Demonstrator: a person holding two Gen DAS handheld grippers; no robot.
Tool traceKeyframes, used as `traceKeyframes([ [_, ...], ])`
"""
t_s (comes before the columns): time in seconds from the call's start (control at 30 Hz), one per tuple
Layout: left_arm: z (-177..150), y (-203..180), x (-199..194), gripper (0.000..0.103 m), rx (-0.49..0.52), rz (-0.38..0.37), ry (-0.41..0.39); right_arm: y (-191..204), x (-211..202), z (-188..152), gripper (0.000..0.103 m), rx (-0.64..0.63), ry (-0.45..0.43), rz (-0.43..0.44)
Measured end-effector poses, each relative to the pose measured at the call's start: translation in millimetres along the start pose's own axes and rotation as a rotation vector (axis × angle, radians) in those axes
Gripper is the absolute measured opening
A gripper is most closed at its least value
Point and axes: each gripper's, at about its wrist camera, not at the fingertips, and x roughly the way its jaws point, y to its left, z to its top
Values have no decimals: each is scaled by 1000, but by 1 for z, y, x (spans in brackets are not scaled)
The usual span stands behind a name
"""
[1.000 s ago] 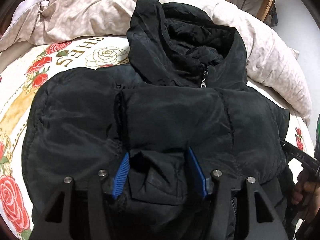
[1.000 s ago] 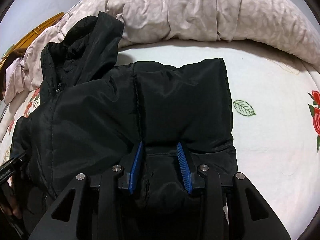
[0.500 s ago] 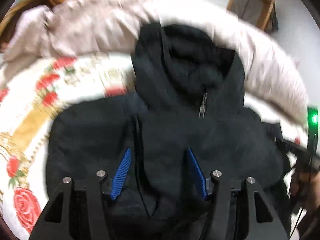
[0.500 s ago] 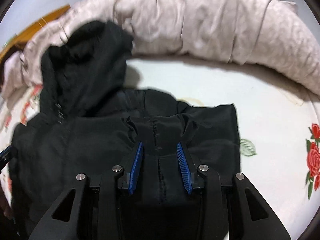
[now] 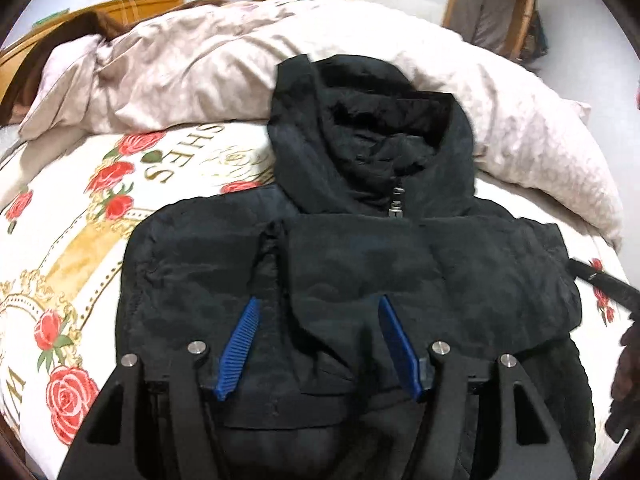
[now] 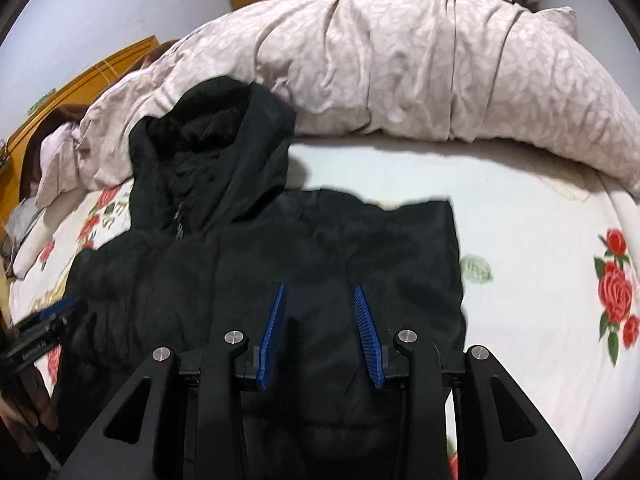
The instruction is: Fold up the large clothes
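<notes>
1. The left gripper [image 5: 320,340] has just been opening its jaws. A thick fold of the black jacket [image 5: 480,272] sits between the blue ribbed pads [image 5: 238,344]. I cannot tell if the pads press on it.
2. The right gripper [image 6: 320,320] is clenched on the jacket; the dark cloth fills the gap between its pads from one to the other.
3. The jacket lies front up in the middle of the bed, folded to a near rectangle with its sleeves tucked in. Its near hem is under the two grippers.
4. The hood [image 5: 380,140] stands up at the far end and leans on the duvet [image 6: 400,60]. A small metal zipper pull [image 5: 397,202] hangs below it.
5. The jacket is puffy and quilted, with a matt, slightly shiny shell.
6. The sheet [image 6: 520,240] is white with red roses. It is bare from the jacket's right edge to the right edge of the bed, which gives wide free room. On the left side a narrower strip is free.
7. The duvet, pale and crumpled, lies as a long roll along the far edge of the bed.
</notes>
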Motion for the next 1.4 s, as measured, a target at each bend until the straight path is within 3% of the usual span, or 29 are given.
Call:
traceKeyframes([
  [0.17, -10, 1, 34, 66, -6, 4, 113, 0, 35, -13, 37, 5, 79, -9],
  [0.43, -13, 0, 36, 67, -11, 8, 110, -2, 36, -13, 37, 13, 69, -5],
  [0.7, -15, -4, -1, 66, -19, 3, 87, 4, -13, -9, 39, 28, 28, 13],
  [0.9, -20, -6, -38, 66, -35, -47, 96, 23, -48, -12, 49, 27, 13, 79],
  [1.13, 19, 8, -50, 71, -27, -47, 57, 40, -44, 12, 49, -7, 20, 112],
  [1.4, 92, 25, -5, 72, -2, -17, 45, 51, 4, 73, 49, -77, 47, 108],
])
